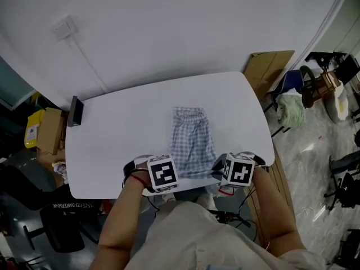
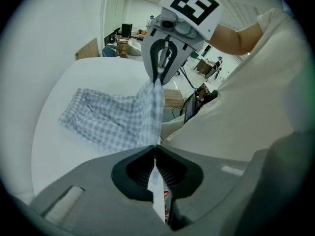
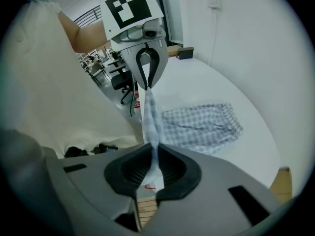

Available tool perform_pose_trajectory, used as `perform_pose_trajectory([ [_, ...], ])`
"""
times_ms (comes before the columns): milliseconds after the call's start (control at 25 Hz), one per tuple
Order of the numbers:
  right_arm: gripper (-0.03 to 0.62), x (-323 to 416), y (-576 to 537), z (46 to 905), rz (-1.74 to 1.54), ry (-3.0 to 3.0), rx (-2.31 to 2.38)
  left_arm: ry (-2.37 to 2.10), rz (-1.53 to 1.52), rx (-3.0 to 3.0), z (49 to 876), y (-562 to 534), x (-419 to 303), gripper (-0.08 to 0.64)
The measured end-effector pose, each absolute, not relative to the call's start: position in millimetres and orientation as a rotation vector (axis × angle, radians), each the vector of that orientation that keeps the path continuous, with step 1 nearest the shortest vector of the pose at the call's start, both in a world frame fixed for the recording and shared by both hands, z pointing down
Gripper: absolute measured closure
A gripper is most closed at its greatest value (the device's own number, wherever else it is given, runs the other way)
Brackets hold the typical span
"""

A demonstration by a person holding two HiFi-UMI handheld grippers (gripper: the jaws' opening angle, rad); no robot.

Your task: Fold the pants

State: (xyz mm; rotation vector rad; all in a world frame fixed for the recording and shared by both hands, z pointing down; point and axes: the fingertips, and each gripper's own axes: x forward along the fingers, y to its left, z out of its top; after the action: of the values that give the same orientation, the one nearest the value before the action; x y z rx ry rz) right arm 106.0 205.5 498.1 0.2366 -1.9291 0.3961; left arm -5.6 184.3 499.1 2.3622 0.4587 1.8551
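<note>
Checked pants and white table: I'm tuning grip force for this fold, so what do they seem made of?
The blue-and-white checked pants look like thin, matte woven cloth, perhaps cotton: they drape and bunch softly where lifted. The white rounded table looks like hard, smooth laminate or painted board: even, grainless, faintly glossy.

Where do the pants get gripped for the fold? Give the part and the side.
Grip the pants at the two near-edge corners, one per tool, coming from the near side of the table. They lie lengthwise away from the person, so lifting that end likely folds it over the far end. The left tool and right tool are shut on those corners.
</note>
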Motion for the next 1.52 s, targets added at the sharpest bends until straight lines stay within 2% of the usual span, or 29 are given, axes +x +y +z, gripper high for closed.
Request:
perform_pose_trajectory([
  [600,0.541,130,92,494,0.525,-1.884,0.348,0.548,1.86,2.354,491,71,19,0.54],
  [1080,0.543,176,18,499,0.548,-1.871,0.374,0.415,1.82,2.312,507,5,65,0.54],
  [1520,0.543,181,-61,499,0.54,-1.854,0.379,0.216,1.762,2.304,516,-62,70,0.54],
])
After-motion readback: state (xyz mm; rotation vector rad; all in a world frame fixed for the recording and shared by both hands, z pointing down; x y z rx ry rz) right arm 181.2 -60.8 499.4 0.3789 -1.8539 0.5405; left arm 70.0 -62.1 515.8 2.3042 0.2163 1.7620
